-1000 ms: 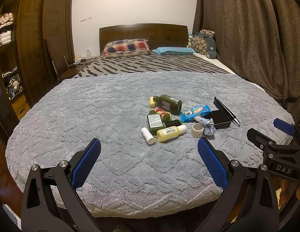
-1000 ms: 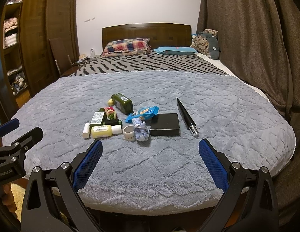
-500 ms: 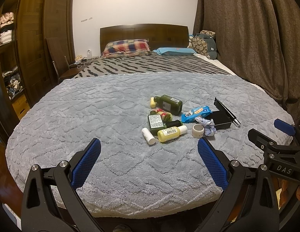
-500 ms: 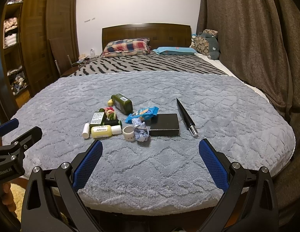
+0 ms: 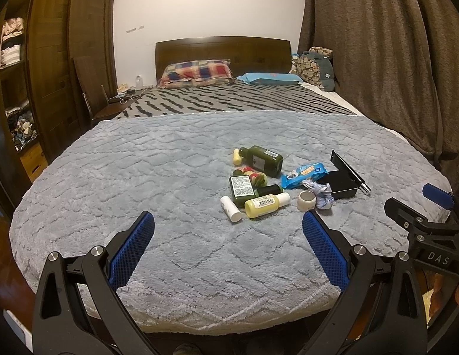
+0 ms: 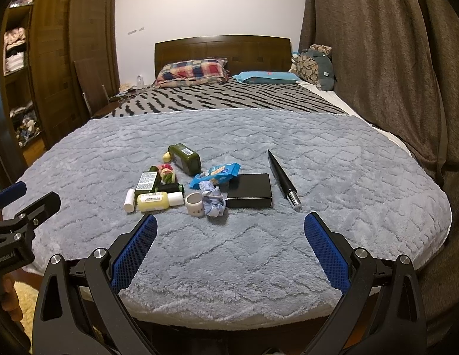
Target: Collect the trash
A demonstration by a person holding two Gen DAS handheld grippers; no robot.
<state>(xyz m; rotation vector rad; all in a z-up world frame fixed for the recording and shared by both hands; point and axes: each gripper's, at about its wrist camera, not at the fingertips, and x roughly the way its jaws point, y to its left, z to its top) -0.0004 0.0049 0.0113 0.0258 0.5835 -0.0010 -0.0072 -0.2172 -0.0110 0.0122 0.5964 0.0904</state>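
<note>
A small heap lies on the grey blanket [image 5: 140,177]: a crumpled paper wad [image 6: 213,199] [image 5: 322,193], a blue snack wrapper [image 6: 216,173] [image 5: 304,173], a white tape roll [image 6: 195,204] [image 5: 307,200], a yellow bottle [image 6: 156,201] [image 5: 265,205], green bottles [image 6: 185,155] [image 5: 262,159], a white tube [image 6: 129,199] and a black box [image 6: 250,190] with its lid open. My left gripper [image 5: 228,248] and right gripper [image 6: 229,250] both hover open over the near edge of the bed, short of the heap, holding nothing.
A dark umbrella [image 6: 282,179] lies right of the box. Pillows [image 6: 193,72] and a striped cover lie at the far end by the headboard. Brown curtains [image 6: 392,59] hang on the right. A wooden wardrobe [image 5: 51,74] and chair [image 5: 90,88] stand on the left.
Both views have crept very slightly; the heap sits a touch lower in frame. Both grippers stay open and nothing on the bed has moved.
</note>
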